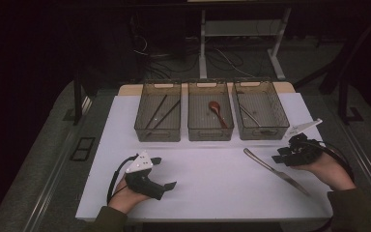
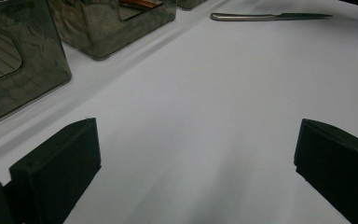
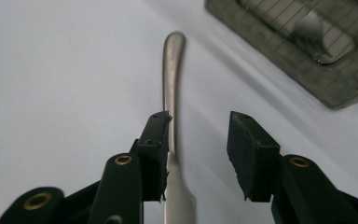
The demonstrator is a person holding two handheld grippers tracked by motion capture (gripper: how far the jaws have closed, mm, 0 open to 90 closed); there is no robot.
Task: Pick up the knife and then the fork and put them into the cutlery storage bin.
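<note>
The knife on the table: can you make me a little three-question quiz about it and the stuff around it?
1. True or false: the knife lies inside a bin.
2. How many bins stand in the row at the back of the table?
3. Which is right about the right tongs? A: clamped tight on a spoon. B: astride the knife, one pad beside it, the other apart. C: resting in a bin.

Key
1. False: it lies on the table.
2. Three; the middle bin holds a red spoon.
3. B.
</note>
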